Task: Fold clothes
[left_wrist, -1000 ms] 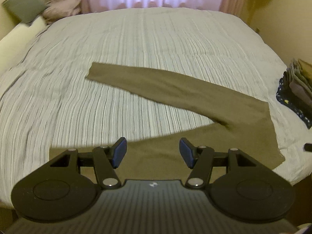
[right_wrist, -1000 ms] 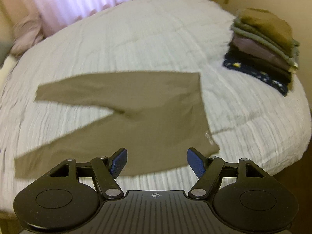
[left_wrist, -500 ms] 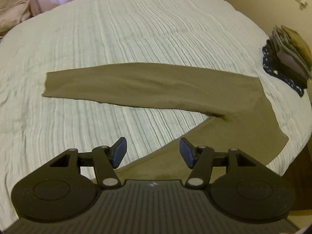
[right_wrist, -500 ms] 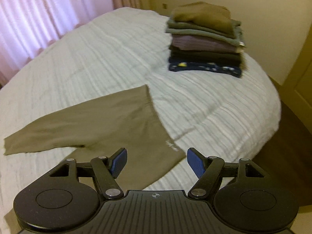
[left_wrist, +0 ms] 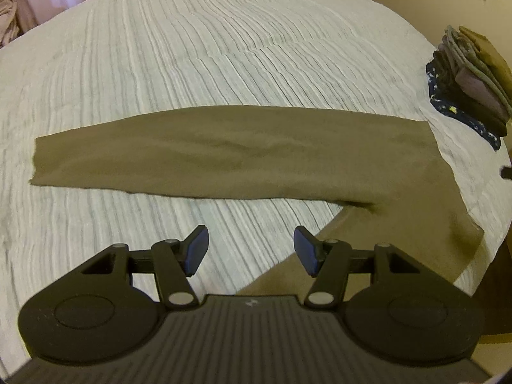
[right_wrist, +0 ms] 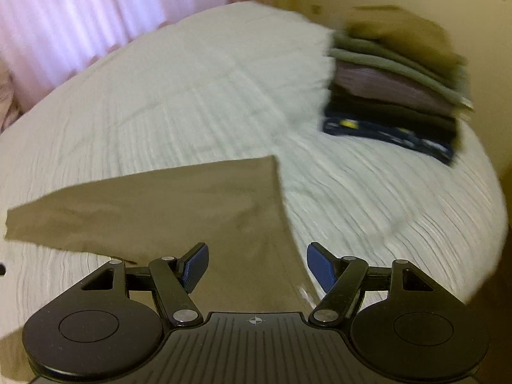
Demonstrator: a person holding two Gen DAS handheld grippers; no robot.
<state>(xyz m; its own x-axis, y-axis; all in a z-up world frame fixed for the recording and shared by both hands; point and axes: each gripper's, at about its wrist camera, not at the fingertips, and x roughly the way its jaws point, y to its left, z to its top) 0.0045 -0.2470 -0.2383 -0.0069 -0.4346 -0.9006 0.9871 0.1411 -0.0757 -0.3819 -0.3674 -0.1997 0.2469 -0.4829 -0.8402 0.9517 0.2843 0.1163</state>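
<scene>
Olive-brown trousers [left_wrist: 243, 153] lie flat on the pale striped bedspread [left_wrist: 192, 48], legs spread in a V, one leg stretching to the left. My left gripper [left_wrist: 251, 251] hovers open over the gap between the two legs, holding nothing. In the right wrist view the trousers [right_wrist: 179, 204] show their waist end, whose straight edge runs down toward the camera. My right gripper [right_wrist: 257, 267] is open just above that waist edge, empty. The near leg is partly hidden under both gripper bodies.
A stack of several folded clothes [right_wrist: 400, 89] sits at the bed's right side, also seen at the far right as the stack [left_wrist: 473, 80]. Pink curtains [right_wrist: 112, 16] hang behind the bed. The bed's right edge [right_wrist: 480, 240] drops to a dark floor.
Both grippers have swung right and come lower toward the trousers. The right view now sits over the waist edge with the folded stack closer. Jaws stayed open.
</scene>
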